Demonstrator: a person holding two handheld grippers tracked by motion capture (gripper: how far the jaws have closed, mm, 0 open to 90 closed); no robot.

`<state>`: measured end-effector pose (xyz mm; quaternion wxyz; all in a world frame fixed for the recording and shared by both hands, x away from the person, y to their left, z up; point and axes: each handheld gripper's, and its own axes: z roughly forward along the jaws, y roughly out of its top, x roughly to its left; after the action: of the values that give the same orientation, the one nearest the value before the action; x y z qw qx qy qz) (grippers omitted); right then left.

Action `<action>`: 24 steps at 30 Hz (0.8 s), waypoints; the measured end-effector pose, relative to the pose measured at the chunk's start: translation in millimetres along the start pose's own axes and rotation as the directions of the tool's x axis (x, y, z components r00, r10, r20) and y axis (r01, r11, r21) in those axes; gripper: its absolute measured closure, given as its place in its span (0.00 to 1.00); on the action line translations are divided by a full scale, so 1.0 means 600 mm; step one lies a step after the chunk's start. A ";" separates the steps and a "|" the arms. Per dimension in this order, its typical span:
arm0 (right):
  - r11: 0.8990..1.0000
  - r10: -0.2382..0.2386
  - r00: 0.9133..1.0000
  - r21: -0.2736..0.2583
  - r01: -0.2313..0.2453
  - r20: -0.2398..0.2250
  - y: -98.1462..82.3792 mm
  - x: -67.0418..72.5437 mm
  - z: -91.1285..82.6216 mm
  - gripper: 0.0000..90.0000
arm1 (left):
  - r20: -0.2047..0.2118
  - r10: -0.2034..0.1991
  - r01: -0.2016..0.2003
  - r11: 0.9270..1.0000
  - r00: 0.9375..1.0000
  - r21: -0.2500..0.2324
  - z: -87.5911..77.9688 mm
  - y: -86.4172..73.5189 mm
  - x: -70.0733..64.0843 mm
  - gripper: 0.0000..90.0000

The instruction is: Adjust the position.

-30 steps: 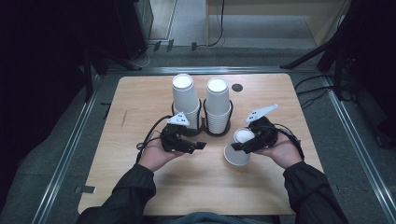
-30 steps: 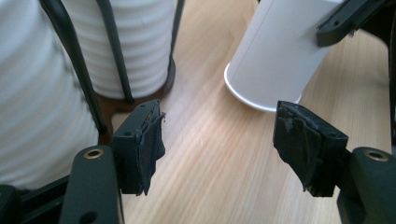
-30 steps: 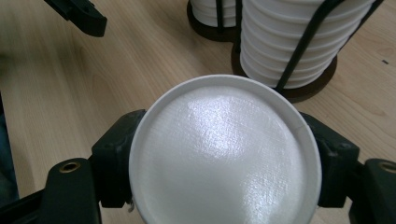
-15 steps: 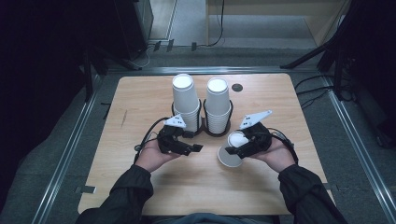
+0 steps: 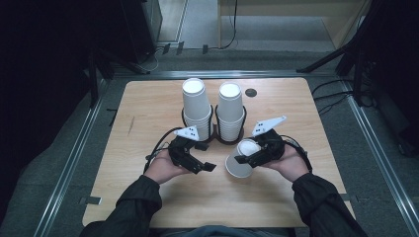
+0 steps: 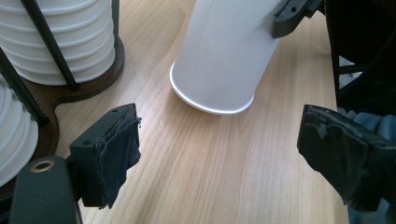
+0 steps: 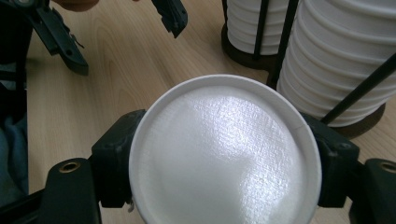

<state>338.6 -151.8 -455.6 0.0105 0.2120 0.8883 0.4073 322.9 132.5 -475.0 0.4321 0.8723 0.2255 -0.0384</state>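
My right gripper (image 5: 245, 154) is shut on a white paper cup (image 5: 236, 168), held upside down and tilted at the table's middle front. In the right gripper view the cup's flat base (image 7: 224, 154) sits between the two black jaws. My left gripper (image 5: 206, 157) is open just left of the cup, pointing at it, with nothing between its jaws. From the left gripper view the cup (image 6: 224, 56) has its rim low over the wood, beyond my left gripper (image 6: 224, 158). Whether the rim touches the table I cannot tell.
Two tall stacks of white paper cups (image 5: 196, 106) (image 5: 230, 111) stand in black wire holders on a dark wooden base (image 6: 70, 95) right behind both grippers. A small dark round hole (image 5: 251, 92) lies in the table (image 5: 148, 108) behind the stacks.
My right gripper has carried the cup a little to the left and nearer the table's front. The left gripper has stayed almost in place.
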 end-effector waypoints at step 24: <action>0.997 -0.020 0.995 -0.081 0.012 -0.094 0.016 0.013 0.005 0.28 | 0.028 0.016 -0.016 1.000 0.999 0.006 0.034 0.007 -0.008 0.10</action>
<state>335.6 -140.9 -449.2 -0.0199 0.1848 0.8724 0.4521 323.3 112.8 -483.4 0.4327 0.8749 0.2124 -0.0481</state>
